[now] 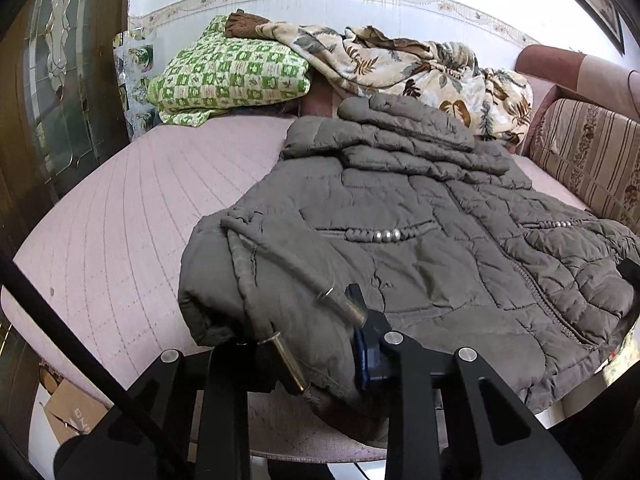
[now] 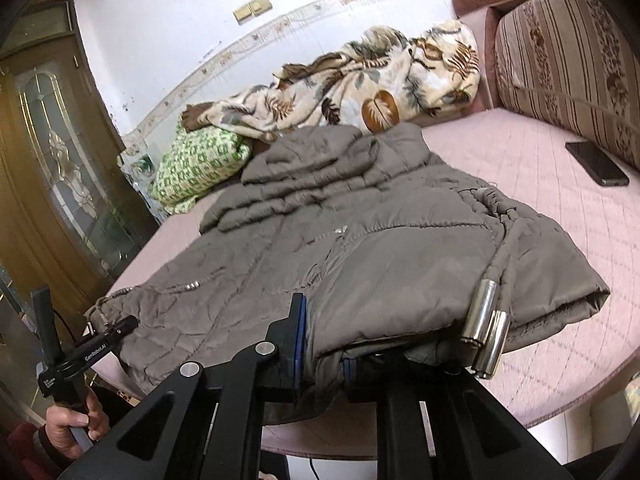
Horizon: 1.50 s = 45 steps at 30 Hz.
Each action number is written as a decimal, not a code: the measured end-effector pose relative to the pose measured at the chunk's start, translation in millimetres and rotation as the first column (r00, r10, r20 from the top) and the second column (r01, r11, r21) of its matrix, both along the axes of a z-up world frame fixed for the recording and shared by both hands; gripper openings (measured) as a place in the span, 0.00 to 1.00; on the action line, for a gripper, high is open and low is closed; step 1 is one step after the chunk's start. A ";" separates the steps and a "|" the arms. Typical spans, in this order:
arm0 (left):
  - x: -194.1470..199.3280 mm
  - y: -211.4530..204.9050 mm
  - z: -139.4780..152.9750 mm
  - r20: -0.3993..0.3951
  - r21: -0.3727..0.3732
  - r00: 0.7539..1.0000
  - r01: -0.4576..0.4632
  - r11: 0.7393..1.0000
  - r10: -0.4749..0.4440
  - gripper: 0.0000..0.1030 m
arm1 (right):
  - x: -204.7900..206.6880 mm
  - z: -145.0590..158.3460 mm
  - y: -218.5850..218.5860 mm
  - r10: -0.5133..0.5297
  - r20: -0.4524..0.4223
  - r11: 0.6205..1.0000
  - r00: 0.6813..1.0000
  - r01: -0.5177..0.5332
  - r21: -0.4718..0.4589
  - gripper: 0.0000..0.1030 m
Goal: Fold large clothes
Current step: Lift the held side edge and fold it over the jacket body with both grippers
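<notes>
Your left wrist camera sits just behind the left claw [image 1: 320, 352] at the near left corner of the jacket [image 1: 420, 232], angled down and looking across the bed [image 1: 120, 208] toward the wall and the blanket [image 1: 400, 64]. Your right wrist camera rides behind the right claw [image 2: 324, 356] at the jacket's near right corner, tilted and facing the same way, with the door [image 2: 48, 168] on its left. Both are very close to the hem. They share the jacket, the green pillow [image 1: 228, 72], the blanket and the striped cushion [image 2: 568, 64]. The right view also catches your left hand [image 2: 76, 424].
</notes>
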<state>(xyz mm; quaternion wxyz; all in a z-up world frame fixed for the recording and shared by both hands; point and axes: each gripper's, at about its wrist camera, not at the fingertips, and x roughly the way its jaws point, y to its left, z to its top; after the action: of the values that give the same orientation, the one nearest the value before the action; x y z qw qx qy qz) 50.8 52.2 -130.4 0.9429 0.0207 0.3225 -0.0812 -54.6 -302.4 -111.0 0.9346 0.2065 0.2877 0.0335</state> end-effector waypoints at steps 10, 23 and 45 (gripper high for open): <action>-6.2 1.1 16.4 0.011 0.000 0.999 0.031 1.000 -0.031 0.24 | -2.9 13.8 -2.7 0.011 0.028 1.000 1.000 -0.012 0.003 0.14; -14.0 2.6 26.1 0.016 -0.022 0.999 0.046 0.999 -0.046 0.25 | -8.5 26.3 -7.4 0.017 0.042 1.000 0.999 -0.018 0.003 0.14; 23.1 7.7 112.7 0.149 -0.132 0.981 0.145 0.981 -0.125 0.25 | 40.7 102.9 -24.4 0.029 0.169 0.999 0.985 -0.034 0.028 0.14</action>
<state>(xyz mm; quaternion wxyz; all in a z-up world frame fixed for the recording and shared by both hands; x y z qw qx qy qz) 74.0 59.9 -17.7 0.9545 -0.0189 0.2470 -0.1661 -13.8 -326.8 -8.1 0.9516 0.2128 0.2102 0.0701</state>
